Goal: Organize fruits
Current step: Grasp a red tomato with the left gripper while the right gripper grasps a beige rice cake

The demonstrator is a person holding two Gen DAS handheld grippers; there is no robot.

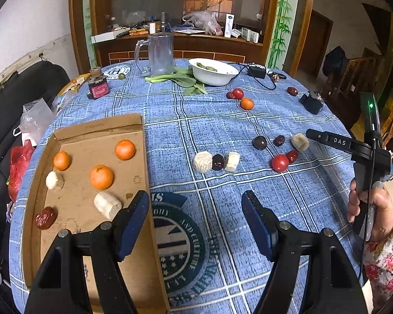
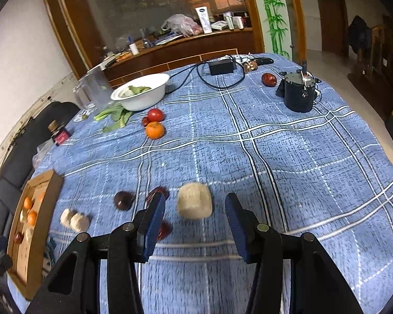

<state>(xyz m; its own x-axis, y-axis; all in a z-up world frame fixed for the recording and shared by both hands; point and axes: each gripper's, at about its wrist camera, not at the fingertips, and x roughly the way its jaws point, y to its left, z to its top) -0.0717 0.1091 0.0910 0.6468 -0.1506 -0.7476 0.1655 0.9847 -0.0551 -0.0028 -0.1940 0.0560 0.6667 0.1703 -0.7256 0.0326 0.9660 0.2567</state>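
Left gripper [image 1: 195, 209]: spread wide, nothing between its fingers, hovering over the blue checked tablecloth [image 1: 222, 125] beside the cardboard tray [image 1: 97, 130].
Right gripper [image 2: 195, 216]: released, fingers apart, with a pale chunk [image 2: 194, 204] just ahead between them, untouched.
Tray contents: three oranges [image 1: 101, 177], two pale chunks, one red date [image 1: 46, 217].
Loose fruit: tomatoes [image 1: 279, 162], dates, an orange and more chunks scattered on the cloth.
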